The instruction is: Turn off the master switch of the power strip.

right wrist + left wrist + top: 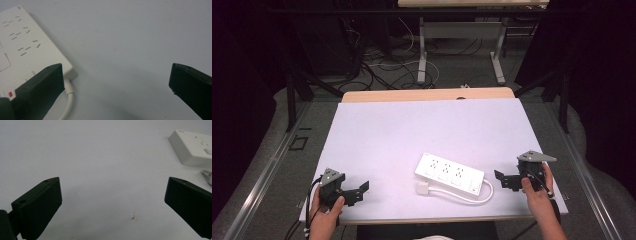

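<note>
Power strip [450,173] is lying flat on the worktop [412,130] toward the front edge, a bit right of the middle, with its white cord [472,197] looping round to the plug [422,187] right next to it. From where I'm sitting, left gripper [357,192] hangs over the front left corner with its jaws spread wide and nothing between them. Right gripper [504,181] is over by the right edge near the strip's switch end, also wide apart and not touching it.
</note>
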